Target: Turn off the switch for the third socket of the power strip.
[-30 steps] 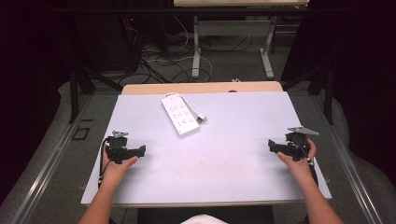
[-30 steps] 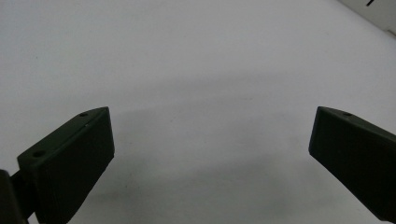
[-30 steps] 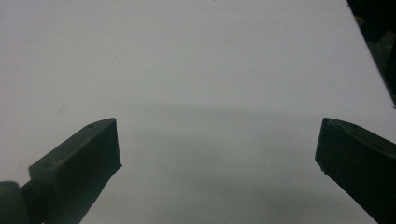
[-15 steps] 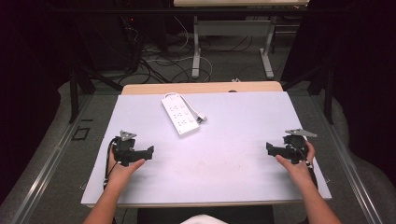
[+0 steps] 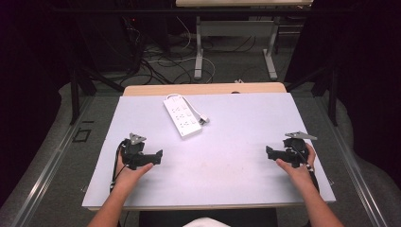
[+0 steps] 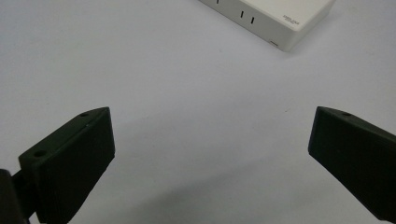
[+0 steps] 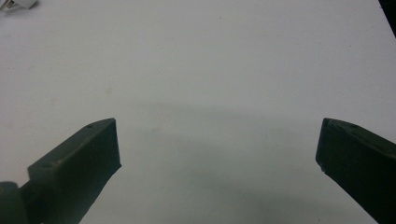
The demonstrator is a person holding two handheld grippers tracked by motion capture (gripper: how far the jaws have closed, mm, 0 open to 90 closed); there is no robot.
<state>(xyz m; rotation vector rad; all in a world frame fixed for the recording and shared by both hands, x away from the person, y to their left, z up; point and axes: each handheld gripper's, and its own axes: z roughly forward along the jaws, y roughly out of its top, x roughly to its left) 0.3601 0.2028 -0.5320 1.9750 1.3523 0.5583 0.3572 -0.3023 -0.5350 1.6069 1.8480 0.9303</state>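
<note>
A white power strip [image 5: 182, 117] lies flat on the white tabletop [image 5: 227, 189], left of centre toward the back, with its plug [image 5: 204, 120] beside it. My left gripper [image 5: 160, 155] hovers at the front left, below the strip and pointing right. In the left gripper view my left gripper [image 6: 211, 123] is open with bare table between the jaws, and the strip's corner [image 6: 275, 23] shows ahead. My right gripper [image 5: 267, 151] sits at the front right, pointing left. In the right gripper view my right gripper [image 7: 217, 135] is open and holds nothing, and the plug [image 7: 14, 3] is far off at the top left.
A wooden edge [image 5: 203, 88] runs along the back of the table. Beyond it are floor cables [image 5: 161, 66] and the legs of another table [image 5: 198, 47]. Dark stands flank both sides. Forearms come in from the bottom edge.
My left gripper has moved right, toward the table's middle. My right gripper has shifted slightly left. The power strip has not moved.
</note>
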